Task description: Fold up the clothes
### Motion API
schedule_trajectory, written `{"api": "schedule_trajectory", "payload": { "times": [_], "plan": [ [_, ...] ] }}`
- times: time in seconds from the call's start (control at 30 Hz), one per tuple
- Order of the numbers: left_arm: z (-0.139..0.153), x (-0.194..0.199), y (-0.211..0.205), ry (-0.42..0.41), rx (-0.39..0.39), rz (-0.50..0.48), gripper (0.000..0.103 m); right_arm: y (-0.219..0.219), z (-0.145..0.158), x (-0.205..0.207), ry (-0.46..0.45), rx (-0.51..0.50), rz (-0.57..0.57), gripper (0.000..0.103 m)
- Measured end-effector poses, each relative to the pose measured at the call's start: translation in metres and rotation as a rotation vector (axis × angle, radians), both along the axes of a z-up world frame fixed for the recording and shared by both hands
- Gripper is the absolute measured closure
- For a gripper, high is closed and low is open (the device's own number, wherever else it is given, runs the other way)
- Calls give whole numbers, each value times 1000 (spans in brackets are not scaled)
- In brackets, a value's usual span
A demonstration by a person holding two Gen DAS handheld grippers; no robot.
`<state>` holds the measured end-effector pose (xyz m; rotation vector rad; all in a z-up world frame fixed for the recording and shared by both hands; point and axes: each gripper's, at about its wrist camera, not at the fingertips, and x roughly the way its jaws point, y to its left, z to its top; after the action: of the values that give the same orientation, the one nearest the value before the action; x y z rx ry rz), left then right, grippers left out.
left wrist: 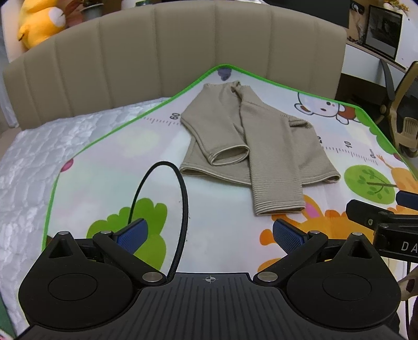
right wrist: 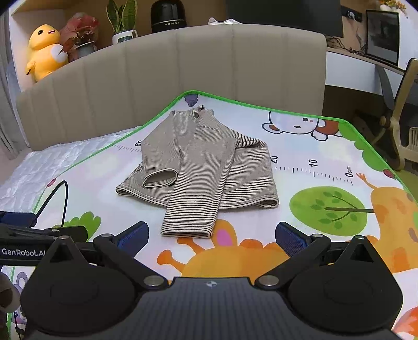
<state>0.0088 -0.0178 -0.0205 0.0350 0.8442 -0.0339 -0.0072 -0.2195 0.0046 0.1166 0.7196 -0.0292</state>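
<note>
While both grippers hover low over a bed, a beige striped sweater [left wrist: 250, 146] lies flat on a colourful play mat [left wrist: 109, 146] with a green border, cartoon animals and a printed ruler. Its two sleeves are folded inward across the body, the longer one reaching past the hem toward the cameras, the shorter one ending in an open cuff on the body. In the left wrist view, the left gripper [left wrist: 209, 235] has its blue-padded jaws spread wide apart, holding nothing, well short of the sweater; a black cable [left wrist: 180, 188] loops up between them. The right gripper [right wrist: 212, 236] in its own view is likewise wide apart and empty, with the end of the long sleeve just ahead of the gap between its pads. Each gripper shows at the edge of the other's view, side by side. Beyond the mat, a white quilted bedcover [left wrist: 28, 162] covers the left part of the bed, backed by a padded beige headboard [right wrist: 183, 68]. On a shelf behind it sit a yellow plush toy [right wrist: 44, 52] and potted plants [right wrist: 122, 21].
</note>
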Motion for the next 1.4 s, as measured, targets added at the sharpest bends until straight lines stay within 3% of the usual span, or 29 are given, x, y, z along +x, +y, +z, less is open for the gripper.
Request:
{"api": "schedule_trajectory", "payload": {
  "times": [1.4],
  "plan": [
    [-2, 1, 4, 23, -11, -1, 0, 0, -5, 1, 27, 14, 7, 0]
  ]
}}
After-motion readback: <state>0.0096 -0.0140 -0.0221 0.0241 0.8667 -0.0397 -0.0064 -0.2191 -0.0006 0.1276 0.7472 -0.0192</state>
